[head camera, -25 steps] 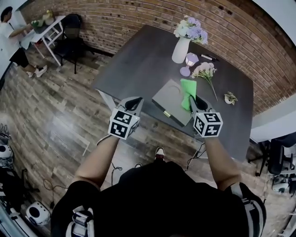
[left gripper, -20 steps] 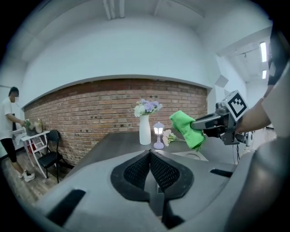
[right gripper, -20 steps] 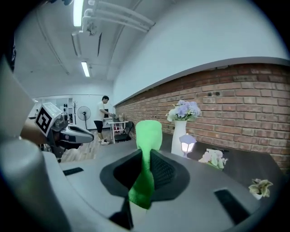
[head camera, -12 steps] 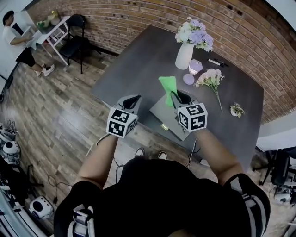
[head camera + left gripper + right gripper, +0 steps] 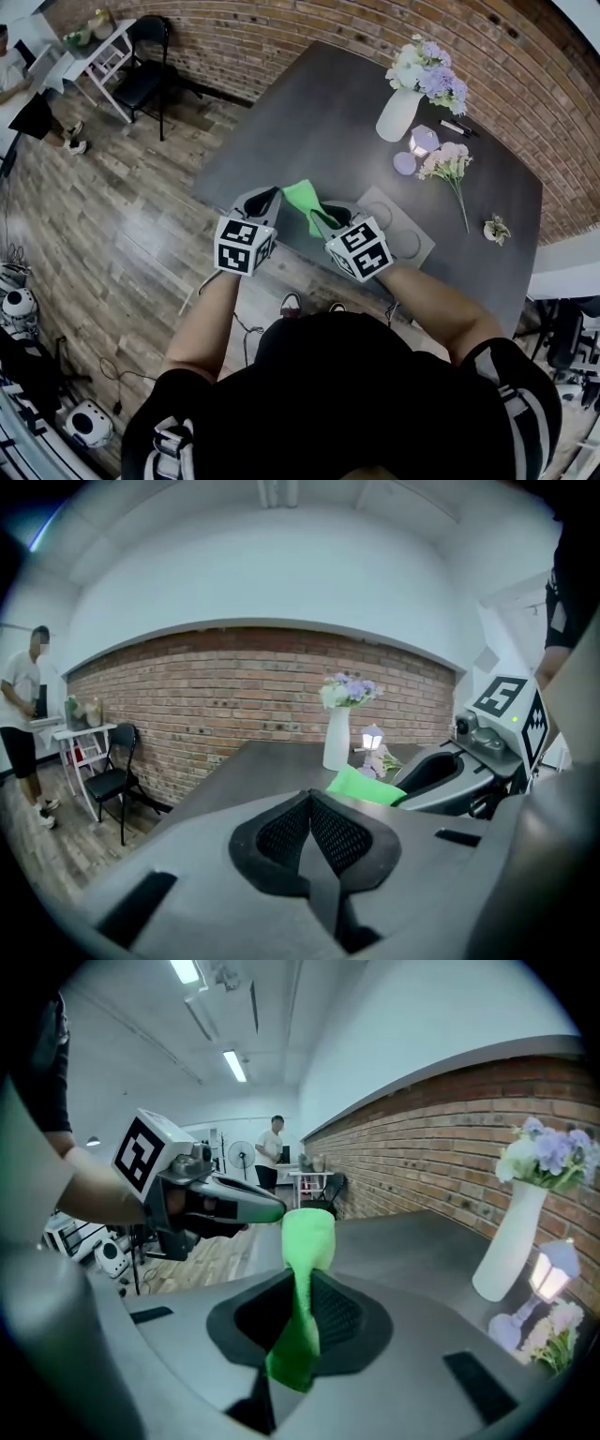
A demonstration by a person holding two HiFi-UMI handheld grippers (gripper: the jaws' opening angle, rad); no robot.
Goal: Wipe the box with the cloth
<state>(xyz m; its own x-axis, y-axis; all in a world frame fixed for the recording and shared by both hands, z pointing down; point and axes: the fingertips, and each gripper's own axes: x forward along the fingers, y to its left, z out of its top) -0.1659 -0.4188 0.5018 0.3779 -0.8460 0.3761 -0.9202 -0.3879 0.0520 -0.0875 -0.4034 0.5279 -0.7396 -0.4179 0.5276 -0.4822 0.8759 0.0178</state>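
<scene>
Right tool (image 5: 317,217) is clamped on the green cloth (image 5: 302,195). The cloth is up off the box (image 5: 401,223), which lies flat on the dark worktop (image 5: 309,112) just to the right of both tools. Left tool (image 5: 265,197) sits right beside the cloth's free end, clenched on nothing. My read is that it's there to take or steady the loose end, since a one-end pinch leaves the cloth bunched and poor for wiping. The right gripper view shows the grip properly: a green strip runs between the pads (image 5: 341,1316) and stands up past them, with the left tool's nose just at its top. The left gripper view shows its own pads (image 5: 283,836) meeting bare, cloth off to the right. Only the head view shows the box, and nothing is wiping it yet.
</scene>
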